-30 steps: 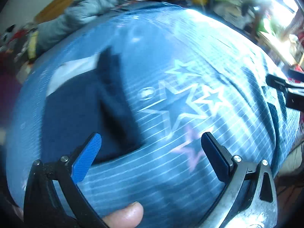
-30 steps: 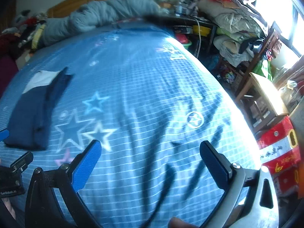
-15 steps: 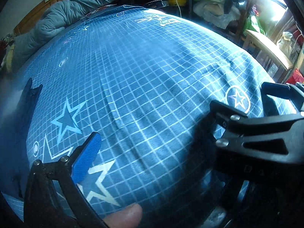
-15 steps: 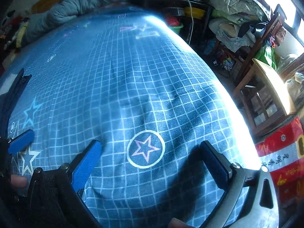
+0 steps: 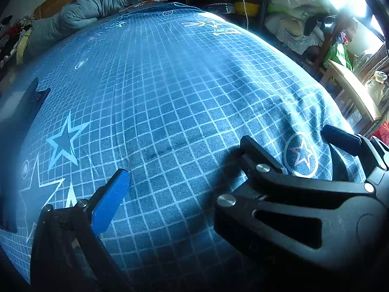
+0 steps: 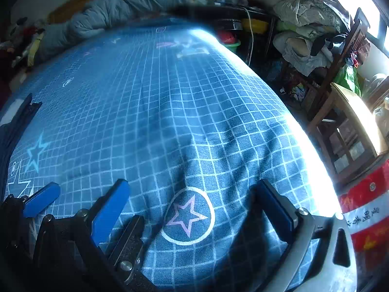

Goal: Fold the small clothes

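A dark navy garment [image 5: 17,121] lies flat at the far left edge of the bed, cut off by the frame; the right wrist view also catches the navy garment [image 6: 14,131], with a white patch beside it. My left gripper [image 5: 192,177] is open over bare sheet. Its blue pad [image 5: 109,202] shows, but the other finger is hidden behind the right gripper [image 5: 287,136]. My right gripper [image 6: 193,187] is open and holds nothing, hovering over a circled star print [image 6: 187,215]. The left gripper's blue pad [image 6: 41,200] pokes in at the lower left.
The blue grid bedsheet [image 5: 170,92] with star prints covers the bed. A grey quilt [image 5: 104,2] lies bunched at the headboard. Past the bed's right edge stand a wooden table [image 6: 352,121], piled laundry [image 6: 304,24] and a red box [image 6: 364,214].
Both views have swung right, off the navy garment, which now sits at the left edge. The right gripper has come in front of the left gripper's right finger.
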The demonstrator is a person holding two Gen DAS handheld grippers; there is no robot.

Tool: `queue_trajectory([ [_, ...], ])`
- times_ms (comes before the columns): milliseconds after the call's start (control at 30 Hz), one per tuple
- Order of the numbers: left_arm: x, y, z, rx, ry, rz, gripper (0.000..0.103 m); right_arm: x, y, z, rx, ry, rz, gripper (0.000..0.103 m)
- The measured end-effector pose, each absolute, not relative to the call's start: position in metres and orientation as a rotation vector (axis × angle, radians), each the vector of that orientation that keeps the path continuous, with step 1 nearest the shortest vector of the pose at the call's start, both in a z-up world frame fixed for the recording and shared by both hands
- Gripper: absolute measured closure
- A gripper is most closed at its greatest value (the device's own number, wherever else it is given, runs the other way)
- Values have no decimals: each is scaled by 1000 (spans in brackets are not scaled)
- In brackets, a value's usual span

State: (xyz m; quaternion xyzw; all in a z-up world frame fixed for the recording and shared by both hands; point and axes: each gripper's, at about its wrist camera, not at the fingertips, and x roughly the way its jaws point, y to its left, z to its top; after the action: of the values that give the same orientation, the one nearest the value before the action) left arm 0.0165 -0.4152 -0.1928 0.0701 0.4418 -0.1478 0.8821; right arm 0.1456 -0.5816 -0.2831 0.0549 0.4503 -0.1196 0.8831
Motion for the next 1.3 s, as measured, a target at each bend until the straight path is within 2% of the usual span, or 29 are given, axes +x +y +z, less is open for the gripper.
queue_trajectory([
  [133,56,-431,-190,148,934,-304,0,144,-582,-285,110,941,-248,0],
  [1300,54,-426,-194,152,929,-318,0,144,-582,-284,110,940,-246,0],
])
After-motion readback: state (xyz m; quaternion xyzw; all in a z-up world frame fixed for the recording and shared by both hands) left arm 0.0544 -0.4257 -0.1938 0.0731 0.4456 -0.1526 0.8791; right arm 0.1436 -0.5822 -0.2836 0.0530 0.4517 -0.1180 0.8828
